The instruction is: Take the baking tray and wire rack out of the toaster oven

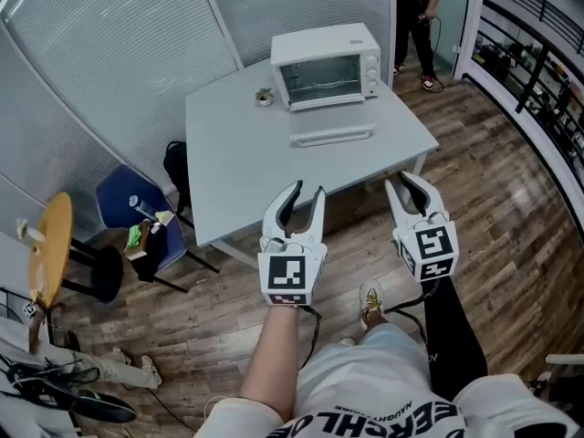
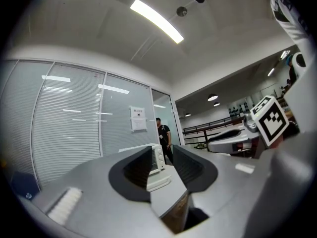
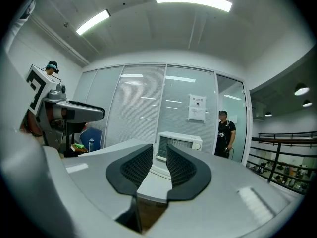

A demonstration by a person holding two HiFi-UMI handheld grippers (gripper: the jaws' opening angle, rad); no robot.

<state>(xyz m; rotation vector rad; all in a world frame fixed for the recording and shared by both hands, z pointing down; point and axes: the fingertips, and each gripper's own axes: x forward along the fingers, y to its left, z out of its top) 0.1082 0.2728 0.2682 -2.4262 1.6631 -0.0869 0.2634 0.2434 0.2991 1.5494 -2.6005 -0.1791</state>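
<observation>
- Oven (image 1: 326,62): stands at the far side of the table (image 1: 228,167), with its opening facing the person. Its long axis runs across the head view.
- Tray and rack: neither lies outside the oven, so both are judged to be inside it still. The cavity is too small in every view to tell one from the other.
- Door: appears to be dropped flat in front of the oven, with its handle bar (image 1: 332,136) on the side nearest the person.
- Plant (image 1: 264,97): a small pot just beside the oven's left front corner, clear of the door.
- Left gripper (image 1: 294,201): on the near side of the oven, well apart from it, over the table's near edge. The jaws stand wide with nothing between them. It points level at the oven and lies almost in line with the oven's centre.
- Right gripper (image 1: 408,188): also on the near side, well apart from the oven and offset towards its right end. The jaws stand at a narrow gap and are empty.
- Deciding relation: the oven lies straight ahead of both grippers, across the table. The left gripper is judged slightly better aligned with the opening.
- Judgement: the task has not started. Both grippers must cross the table before any grip, and the pull-out direction would be towards the person.
- Chair (image 1: 123,199): far left of the oven, off the table.
</observation>
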